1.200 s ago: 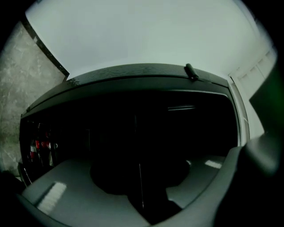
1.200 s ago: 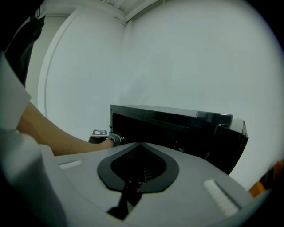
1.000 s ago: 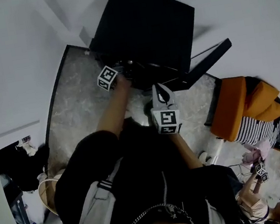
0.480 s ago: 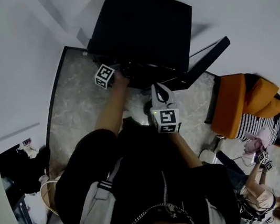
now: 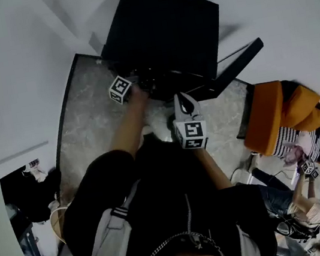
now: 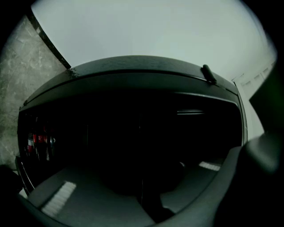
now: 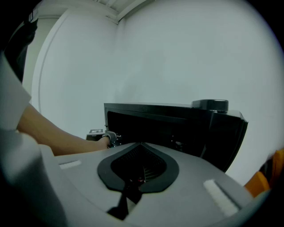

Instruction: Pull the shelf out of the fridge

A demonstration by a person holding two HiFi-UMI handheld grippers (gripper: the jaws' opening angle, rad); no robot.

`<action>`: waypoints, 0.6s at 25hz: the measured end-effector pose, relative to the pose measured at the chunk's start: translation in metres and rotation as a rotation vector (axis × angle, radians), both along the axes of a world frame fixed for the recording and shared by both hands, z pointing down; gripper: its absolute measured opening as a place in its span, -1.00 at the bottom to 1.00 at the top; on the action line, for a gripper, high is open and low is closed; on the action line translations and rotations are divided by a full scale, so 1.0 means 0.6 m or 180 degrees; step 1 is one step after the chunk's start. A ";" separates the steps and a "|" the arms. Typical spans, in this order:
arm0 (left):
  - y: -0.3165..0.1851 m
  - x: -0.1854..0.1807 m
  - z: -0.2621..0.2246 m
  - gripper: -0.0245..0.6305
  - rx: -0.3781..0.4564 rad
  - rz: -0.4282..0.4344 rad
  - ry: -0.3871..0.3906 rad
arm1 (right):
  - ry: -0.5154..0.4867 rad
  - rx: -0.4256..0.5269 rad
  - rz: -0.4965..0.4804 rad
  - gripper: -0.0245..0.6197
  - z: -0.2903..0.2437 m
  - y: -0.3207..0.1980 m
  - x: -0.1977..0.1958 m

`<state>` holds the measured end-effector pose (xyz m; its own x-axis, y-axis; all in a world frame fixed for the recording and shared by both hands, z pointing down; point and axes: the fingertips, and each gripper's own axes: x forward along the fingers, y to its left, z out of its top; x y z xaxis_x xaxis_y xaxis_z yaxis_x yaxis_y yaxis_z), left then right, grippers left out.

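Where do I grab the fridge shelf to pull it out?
Likely its front edge, coming straight in through the fridge opening, since the door stands swung aside. The inside is too dark to show the shelf itself.

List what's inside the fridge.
Inside the fridge, red containers stand at the left edge, and the left gripper reaches in, jaws together. The rest is too dark: the shelf cannot be made out.

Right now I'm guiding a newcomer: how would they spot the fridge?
On the grey marbled floor, by the white wall, stands a black box-shaped fridge with its door swung open. Unlike the orange cushions beside it, it is dark and hard-edged.
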<state>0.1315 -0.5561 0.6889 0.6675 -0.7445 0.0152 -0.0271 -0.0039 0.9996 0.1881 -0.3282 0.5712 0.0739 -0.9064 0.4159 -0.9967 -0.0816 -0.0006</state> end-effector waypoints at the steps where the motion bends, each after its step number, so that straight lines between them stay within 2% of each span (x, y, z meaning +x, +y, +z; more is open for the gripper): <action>1: 0.004 -0.002 0.000 -0.85 -0.0003 0.0006 0.0003 | -0.0005 -0.0006 0.0019 -0.92 0.004 0.002 0.002; 10: 0.028 -0.020 0.004 -0.85 -0.0027 0.0036 -0.0001 | -0.0076 -0.0018 0.0104 -0.92 0.013 0.006 0.004; 15: 0.040 -0.033 0.003 -0.85 -0.0038 0.0048 0.0000 | -0.0287 0.0013 0.0174 -0.91 0.024 0.011 0.009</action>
<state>0.1120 -0.5319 0.6905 0.6786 -0.7341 0.0241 -0.0272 0.0076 0.9996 0.1935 -0.3217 0.5855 0.0858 -0.9037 0.4194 -0.9866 -0.1356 -0.0904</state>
